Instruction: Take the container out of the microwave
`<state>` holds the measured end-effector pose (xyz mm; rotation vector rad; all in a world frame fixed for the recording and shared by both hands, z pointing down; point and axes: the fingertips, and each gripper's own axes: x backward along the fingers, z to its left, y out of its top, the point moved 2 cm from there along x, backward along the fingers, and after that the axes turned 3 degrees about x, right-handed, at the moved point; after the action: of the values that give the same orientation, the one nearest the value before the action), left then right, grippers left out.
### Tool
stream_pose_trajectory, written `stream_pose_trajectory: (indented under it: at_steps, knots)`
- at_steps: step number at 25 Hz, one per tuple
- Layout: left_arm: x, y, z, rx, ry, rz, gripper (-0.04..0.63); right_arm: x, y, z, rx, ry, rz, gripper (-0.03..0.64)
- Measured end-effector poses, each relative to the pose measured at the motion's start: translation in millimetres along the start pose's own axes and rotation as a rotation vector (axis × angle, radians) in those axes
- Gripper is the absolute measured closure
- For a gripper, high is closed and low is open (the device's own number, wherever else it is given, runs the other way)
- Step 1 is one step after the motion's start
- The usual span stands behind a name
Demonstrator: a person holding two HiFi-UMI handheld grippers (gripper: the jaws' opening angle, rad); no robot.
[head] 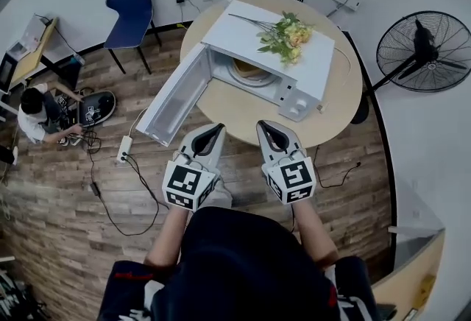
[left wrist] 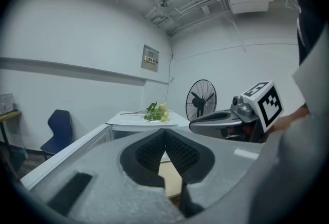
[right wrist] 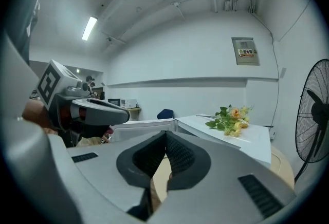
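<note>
Both tools are pinched fully shut with nothing in them. The left gripper (head: 215, 129) and right gripper (head: 266, 128) sit side by side, just short of the round table's (head: 243, 112) near edge. The microwave (head: 294, 62) has its door (head: 176, 95) swung wide to the left, sticking out past the table rim, so the opening faces the grippers with open room in front. The container (head: 249, 69) sits inside the cavity. Flowers (head: 287, 36) lie on top, and a pedestal fan (head: 423, 51) stands well off to the right.

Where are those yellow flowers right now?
In the head view, the flowers lie on top of the white microwave, toward its right end, on the round table.
</note>
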<state>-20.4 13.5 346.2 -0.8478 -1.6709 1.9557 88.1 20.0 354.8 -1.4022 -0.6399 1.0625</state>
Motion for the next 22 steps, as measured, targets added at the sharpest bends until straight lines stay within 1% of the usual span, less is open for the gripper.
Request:
stream_pose_trajectory:
  at_steps: [7,12,18,22]
  knots:
    - [-40.5,13.4,57.9,-0.004,-0.089,0.019,0.581,-66.7,13.4,-17.2,-0.012,-0.055,0.033,0.609]
    - [-63.5,10.9,81.0,0.010,-0.156,0.035,0.581,-96.9,12.7,-23.5,-0.017,-0.087,0.065,0.609]
    - [-83.6,-1.1,94.1,0.035,-0.192,0.068,0.581,-115.6,-2.5,-28.4,-0.016,-0.078,0.129,0.609]
    - [-97.0,-11.8,104.3,0.062,-0.186,0.092,0.581,-129.8,-15.9,-35.2,-0.026,-0.055,0.166,0.609]
